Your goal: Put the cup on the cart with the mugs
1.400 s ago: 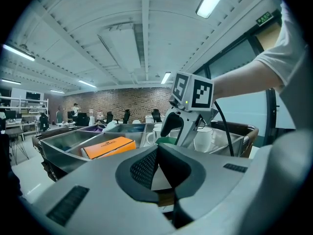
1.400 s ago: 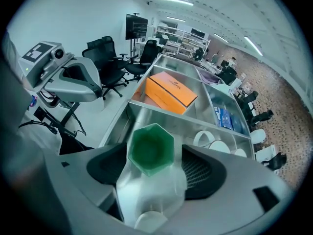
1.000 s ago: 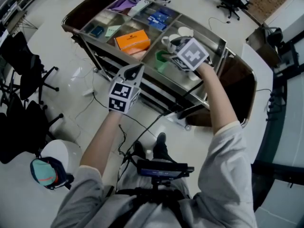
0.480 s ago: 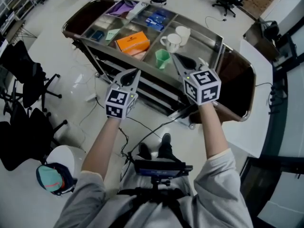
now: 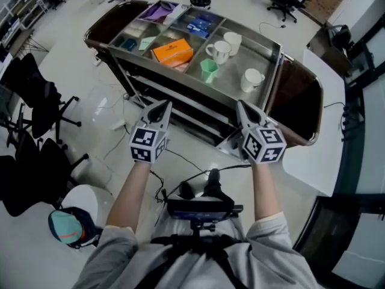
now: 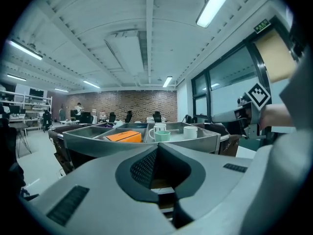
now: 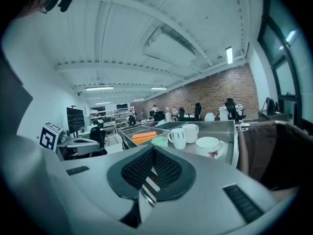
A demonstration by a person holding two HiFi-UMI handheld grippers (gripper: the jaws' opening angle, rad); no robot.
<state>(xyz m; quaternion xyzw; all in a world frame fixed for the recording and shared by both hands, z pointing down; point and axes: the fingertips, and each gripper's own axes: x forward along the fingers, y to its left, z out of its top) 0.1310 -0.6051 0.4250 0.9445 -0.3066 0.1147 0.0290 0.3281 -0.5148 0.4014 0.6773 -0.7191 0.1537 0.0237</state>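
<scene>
Office floor (image 5: 90, 110) with steel cart (image 5: 278, 58) | white cup (image 5: 251, 79) stands in its right bay, near the two mugs (image 5: 218, 51), not touching | our left gripper (image 5: 164, 105) and right gripper (image 5: 241, 105) both clenched, empty, short of the cart | risk: we could nudge the cart and tip the cup.

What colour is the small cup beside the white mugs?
The cup is light green, clearest in the head view.
</scene>
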